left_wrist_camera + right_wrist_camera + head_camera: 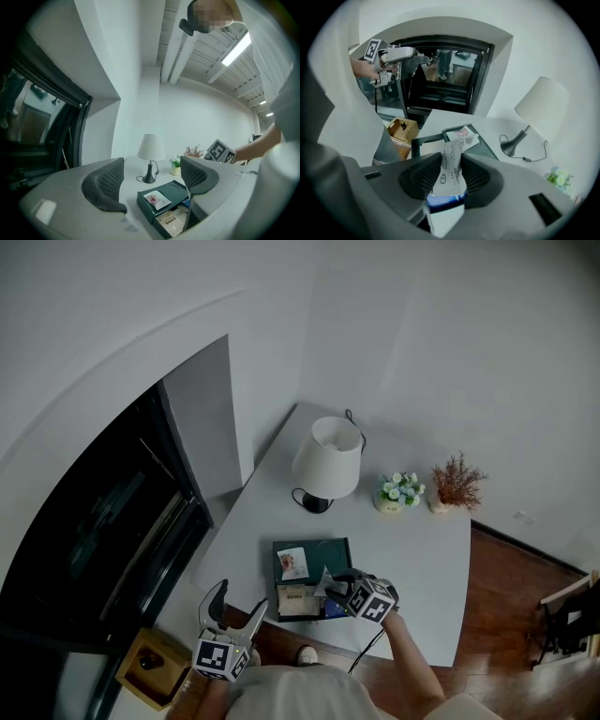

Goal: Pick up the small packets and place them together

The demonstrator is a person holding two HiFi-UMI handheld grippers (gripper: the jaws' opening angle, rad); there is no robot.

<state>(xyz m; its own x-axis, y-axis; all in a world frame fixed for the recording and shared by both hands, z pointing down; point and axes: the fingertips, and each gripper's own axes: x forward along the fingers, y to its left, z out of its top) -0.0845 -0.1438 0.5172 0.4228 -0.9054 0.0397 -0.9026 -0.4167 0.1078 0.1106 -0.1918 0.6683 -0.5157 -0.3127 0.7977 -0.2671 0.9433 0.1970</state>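
Observation:
My right gripper [334,585] hangs over the front of a dark green box [330,549], shut on a white printed packet [452,161] with a blue lower end; the packet stands up between its pads [478,176]. A second packet with a pink picture [292,563] lies on the box's lid. A tan packet [298,600] lies in the box's pulled-out drawer. My left gripper [236,604] stays at the table's near left edge, level, open and empty. In the left gripper view the box [176,192] and the lid packet [157,199] lie ahead of the left gripper [152,180].
A white-shaded lamp [326,460] stands behind the box, its cord trailing on the table. A small flower pot [401,489] and a dried plant [457,484] sit at the back right. A cardboard box [150,662] is on the floor at left, below a dark window [94,521].

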